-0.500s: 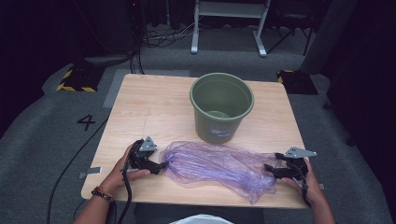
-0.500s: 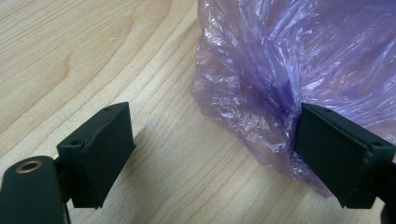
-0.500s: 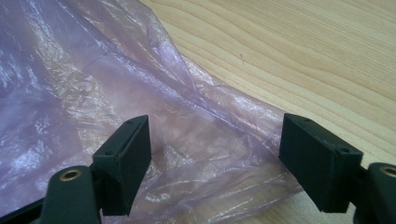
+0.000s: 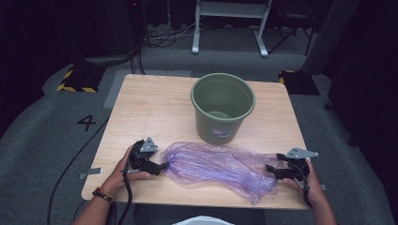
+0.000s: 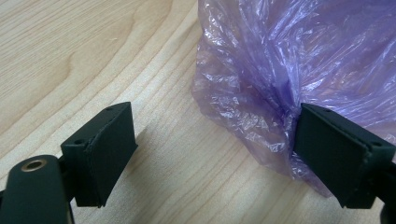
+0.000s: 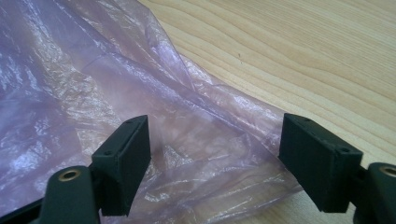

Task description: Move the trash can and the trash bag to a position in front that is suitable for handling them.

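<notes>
Both hands rest low, left gripper [image 4: 162, 165] and right gripper [image 4: 268, 169] pointing inward (jaws spread wide).

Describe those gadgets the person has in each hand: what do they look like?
Each is a black handheld tool: the left gripper and right gripper carry a grey three-cornered plate on top and end in two flat black rectangular jaws with small screw holes. A black cable trails from each. The left wrist wears a beaded bracelet.
</notes>
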Tool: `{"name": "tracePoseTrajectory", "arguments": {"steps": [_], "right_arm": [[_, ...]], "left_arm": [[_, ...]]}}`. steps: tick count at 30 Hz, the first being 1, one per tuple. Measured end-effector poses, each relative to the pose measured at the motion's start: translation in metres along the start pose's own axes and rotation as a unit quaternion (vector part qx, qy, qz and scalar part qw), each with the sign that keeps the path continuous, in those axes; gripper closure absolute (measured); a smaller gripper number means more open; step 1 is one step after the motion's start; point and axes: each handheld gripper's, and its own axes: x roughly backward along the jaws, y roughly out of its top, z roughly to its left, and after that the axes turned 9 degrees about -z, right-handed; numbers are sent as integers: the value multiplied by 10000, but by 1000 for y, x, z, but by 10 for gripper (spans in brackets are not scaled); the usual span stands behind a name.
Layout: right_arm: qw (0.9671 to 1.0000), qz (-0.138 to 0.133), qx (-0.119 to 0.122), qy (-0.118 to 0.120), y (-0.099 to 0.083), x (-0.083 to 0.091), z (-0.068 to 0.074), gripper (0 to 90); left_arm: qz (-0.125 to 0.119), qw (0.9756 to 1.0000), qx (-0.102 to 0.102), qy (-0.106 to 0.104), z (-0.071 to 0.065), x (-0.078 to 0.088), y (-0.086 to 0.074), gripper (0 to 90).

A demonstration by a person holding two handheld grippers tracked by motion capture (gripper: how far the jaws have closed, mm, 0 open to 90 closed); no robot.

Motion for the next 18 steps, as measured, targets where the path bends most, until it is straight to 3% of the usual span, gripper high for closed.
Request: {"name": "tracePoseTrajectory", "arguments": {"steps": [5,9,11,16,18], "right_arm": [[10000,1,0,-1,0,0,0,250],[10000,-2,1,7,0,0,0,251],[10000,-18,6,-3,0,0,0,252],[9997,-252,-64,-30,7,5,-1,258],[9990,-444,24,-104,19,10,1,259]], "left_arm": [[-59,10000,0,16,0,3,2,160],[-305,9995,-19,-108,-3,9,7,159],[-413,9991,-62,-63,-5,13,8,158],[-581,9982,-78,-106,-6,17,11,162],[-514,9985,-169,19,-5,17,11,163]]}}
